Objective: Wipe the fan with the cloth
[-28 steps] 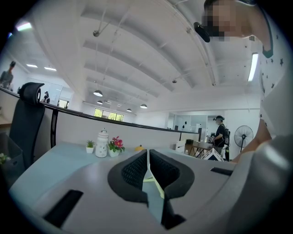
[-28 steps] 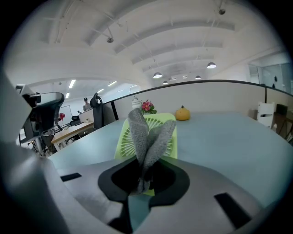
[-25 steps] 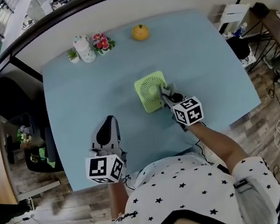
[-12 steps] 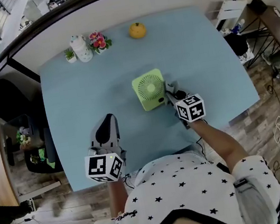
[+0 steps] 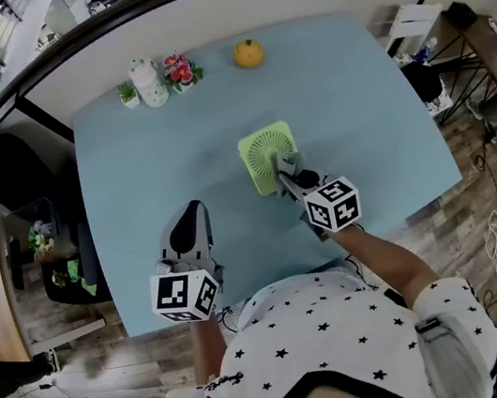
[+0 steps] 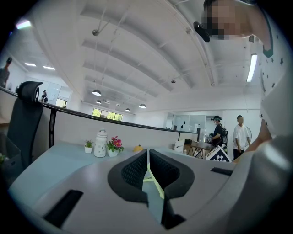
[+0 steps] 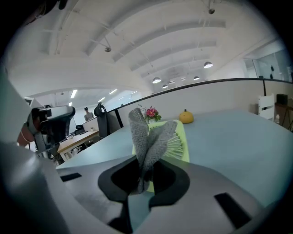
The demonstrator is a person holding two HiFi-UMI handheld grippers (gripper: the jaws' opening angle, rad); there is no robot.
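Head view: green fan (image 5: 269, 159) sits mid-table (image 5: 129, 167). Right gripper (image 5: 286, 173) is at the fan's near right corner, cloth end against the grille. Left gripper (image 5: 189, 218) rests near the table's front edge, well left of the fan and clear of it. Beyond the fan, by the far edge: orange (image 5: 249, 54), flowers (image 5: 177, 72), white jar (image 5: 148, 85).

Left gripper view: left gripper (image 6: 148, 164) has its jaws drawn nearly together, only a thin slit between them, nothing held. A sliver of green fan shows through the slit.

Right gripper view: right gripper (image 7: 142, 176) is clamped on the grey knit cloth (image 7: 147, 137), which stands up in 2 folds from the jaws. The folds overlap the fan (image 7: 178, 142) grille directly ahead.

Progress, as judged: wiping is under way on the front grille, near side. No view shows which areas are already clean. Far side, edges and back look left to do, and the fan is unbraced by the left gripper.
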